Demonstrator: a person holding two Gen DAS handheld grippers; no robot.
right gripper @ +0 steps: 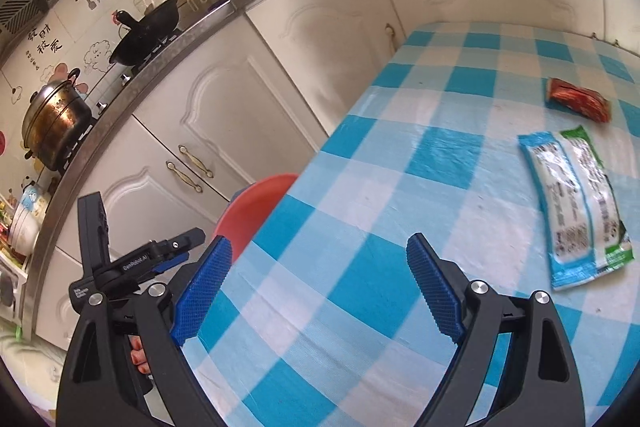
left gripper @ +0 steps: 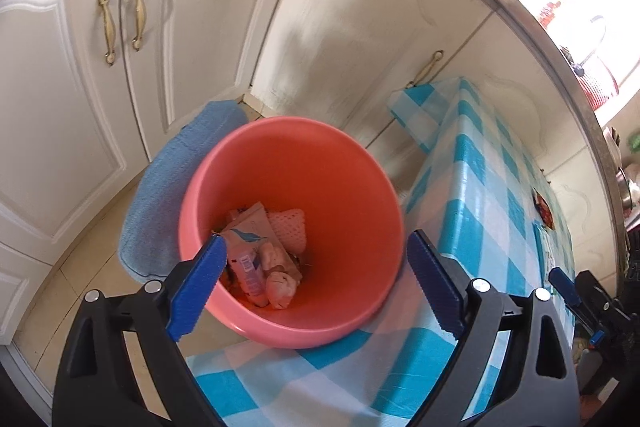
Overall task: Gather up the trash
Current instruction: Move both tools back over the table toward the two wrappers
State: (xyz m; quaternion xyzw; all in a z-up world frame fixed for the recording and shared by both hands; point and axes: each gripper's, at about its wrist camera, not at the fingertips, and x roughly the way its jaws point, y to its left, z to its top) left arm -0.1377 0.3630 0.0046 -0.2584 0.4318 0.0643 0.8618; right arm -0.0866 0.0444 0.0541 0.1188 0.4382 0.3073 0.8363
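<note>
Your left gripper point(left gripper: 316, 283) hangs over the pink bin point(left gripper: 344, 211) with its blue fingers spread wide and nothing between them. The bin stands on the floor just beside the left edge of the checked tablecloth point(left gripper: 476, 167), with a blue mat point(left gripper: 160, 195) behind it, and it already holds crumpled wrappers point(left gripper: 260, 247) at the bottom. Your right gripper point(right gripper: 320, 287) is likewise released and empty, hovering over the near part of the table. Ahead and to the right of it lie a blue-and-white packet point(right gripper: 564, 203) partly over a green-edged packet point(right gripper: 600, 187), and farther off a red wrapper point(right gripper: 578, 99) on its own.
</note>
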